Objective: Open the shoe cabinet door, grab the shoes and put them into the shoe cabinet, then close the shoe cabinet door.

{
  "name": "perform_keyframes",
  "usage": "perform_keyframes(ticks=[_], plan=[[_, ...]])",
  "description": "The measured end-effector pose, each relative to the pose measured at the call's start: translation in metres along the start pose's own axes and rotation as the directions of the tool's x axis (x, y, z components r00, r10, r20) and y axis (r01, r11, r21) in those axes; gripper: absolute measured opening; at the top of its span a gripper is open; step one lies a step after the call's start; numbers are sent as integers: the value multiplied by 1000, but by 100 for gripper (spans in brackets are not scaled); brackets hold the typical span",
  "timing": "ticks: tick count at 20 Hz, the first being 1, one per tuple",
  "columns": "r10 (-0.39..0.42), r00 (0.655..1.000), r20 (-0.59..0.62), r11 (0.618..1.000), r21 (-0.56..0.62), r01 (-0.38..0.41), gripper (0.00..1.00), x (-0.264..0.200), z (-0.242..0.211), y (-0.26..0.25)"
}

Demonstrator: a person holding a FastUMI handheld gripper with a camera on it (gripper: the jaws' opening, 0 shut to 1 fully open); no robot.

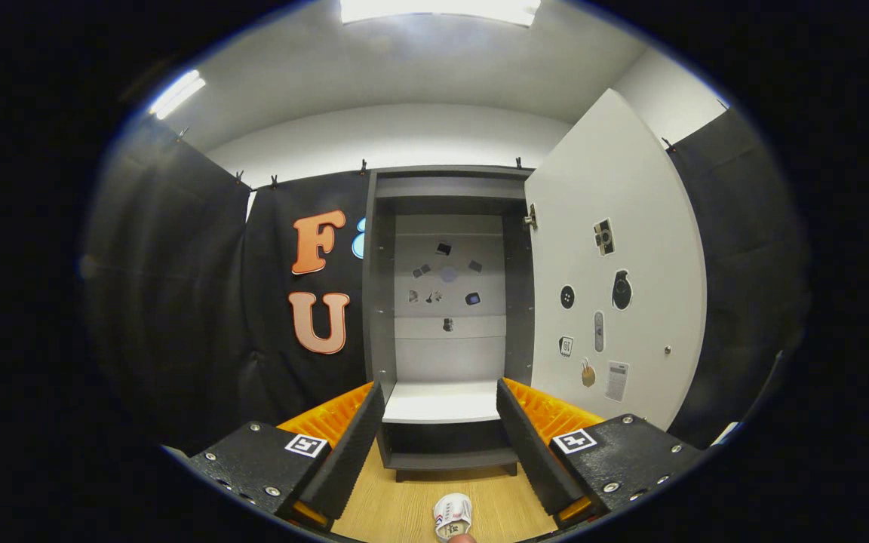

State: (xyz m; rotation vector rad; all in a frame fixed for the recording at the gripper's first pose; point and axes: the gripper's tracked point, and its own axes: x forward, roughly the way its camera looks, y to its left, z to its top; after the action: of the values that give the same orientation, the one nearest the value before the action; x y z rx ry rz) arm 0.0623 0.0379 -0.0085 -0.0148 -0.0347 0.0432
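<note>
The shoe cabinet [446,317] stands with its door [615,264] swung wide to the right, shelf [440,401] bare; gripper [440,441] fingers spread apart, holding nothing, a white shoe [452,516] lying between them on the wooden floor [397,505].

My claw [440,445] points at the cabinet [446,317] straight ahead, fingers apart with nothing between. Door [615,271] swung out to its right. Shelf [442,401] inside, beyond my fingertips. Shoe [452,516] on the floor [404,505] below, between my fingers.
</note>
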Motion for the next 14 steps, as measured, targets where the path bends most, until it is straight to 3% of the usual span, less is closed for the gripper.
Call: perform_keyframes(ticks=[4,8,14], plan=[[-4,999,-34,1000,-8,4,93,7,-18,1],[4,990,-144,1000,-16,-7,93,15,-72,1],[33,932,-361,999,23,-26,93,20,-183,1]])
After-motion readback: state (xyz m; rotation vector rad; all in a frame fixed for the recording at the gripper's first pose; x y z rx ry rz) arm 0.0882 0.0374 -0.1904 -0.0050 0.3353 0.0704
